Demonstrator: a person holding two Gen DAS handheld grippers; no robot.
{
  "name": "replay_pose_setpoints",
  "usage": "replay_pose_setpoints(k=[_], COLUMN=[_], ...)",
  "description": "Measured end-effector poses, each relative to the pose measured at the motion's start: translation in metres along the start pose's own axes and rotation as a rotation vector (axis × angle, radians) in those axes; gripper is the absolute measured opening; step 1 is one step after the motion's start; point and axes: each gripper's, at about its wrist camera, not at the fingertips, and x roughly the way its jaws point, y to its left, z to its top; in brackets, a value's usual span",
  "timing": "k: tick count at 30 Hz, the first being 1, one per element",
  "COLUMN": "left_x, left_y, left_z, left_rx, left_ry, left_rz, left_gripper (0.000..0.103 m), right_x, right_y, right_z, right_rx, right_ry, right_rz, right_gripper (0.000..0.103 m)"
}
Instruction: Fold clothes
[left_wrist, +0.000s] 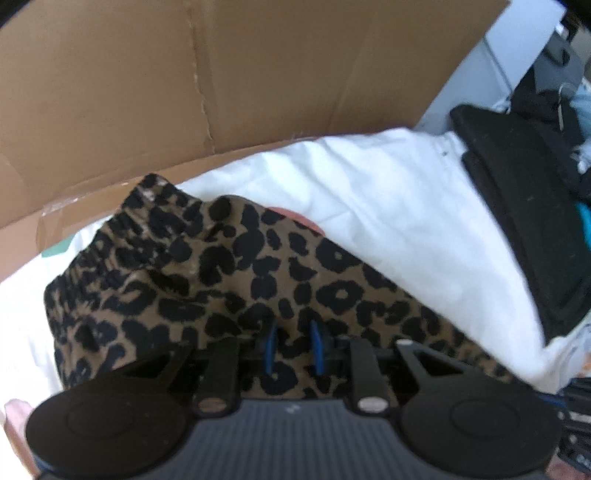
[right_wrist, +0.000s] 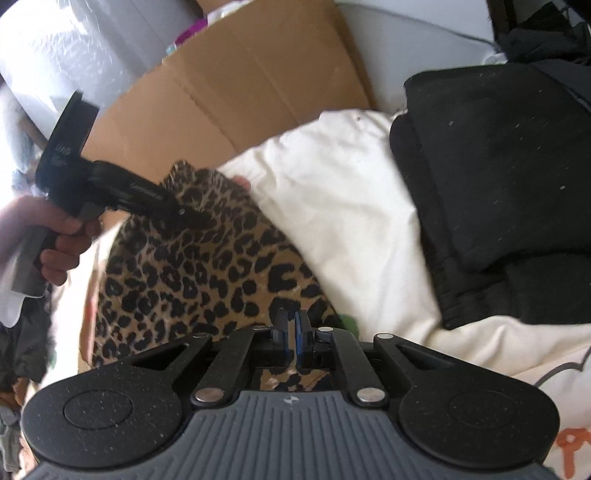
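garment: leopard-print garment (right_wrist: 192, 266) lying long axis near-right to far-left; elastic waistband (left_wrist: 122, 229) at far end
L: left gripper (left_wrist: 293, 345) jaws slightly apart over print cloth, no grip seen
R: right gripper (right_wrist: 293, 338) jaws nearly together, thin gap; can't tell if pinching cloth

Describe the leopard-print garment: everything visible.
The leopard-print garment is soft tan fabric with black spots and a gathered elastic band at its far end. It lies crumpled on white bedding, in front of a cardboard sheet. The left gripper rests on its far end; the right gripper sits nearly shut at its near edge.

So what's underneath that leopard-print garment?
The leopard-print garment lies on a white cloth. Behind it stands a cardboard sheet. A bit of something pink peeks from its far edge; the rest underneath is covered.
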Motion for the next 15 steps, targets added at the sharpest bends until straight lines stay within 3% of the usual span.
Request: replay_pose_setpoints(k=[7,15], left_x=[0.015,-0.035], left_y=[-0.008,0.025], left_z=[0.000,0.008], left_rx=[0.016,0.029], left_ry=[-0.033,-0.073], left_rz=[0.024,0.043], left_gripper=[0.021,0.021], right_x=[0.011,-0.004], right_y=[-0.009,-0.015], right_z=[-0.008,-0.011], right_rx=[0.002,0.040], right_ry=[0.048,0.035], right_rz=[-0.099,-0.127], right_gripper=[0.011,0.012])
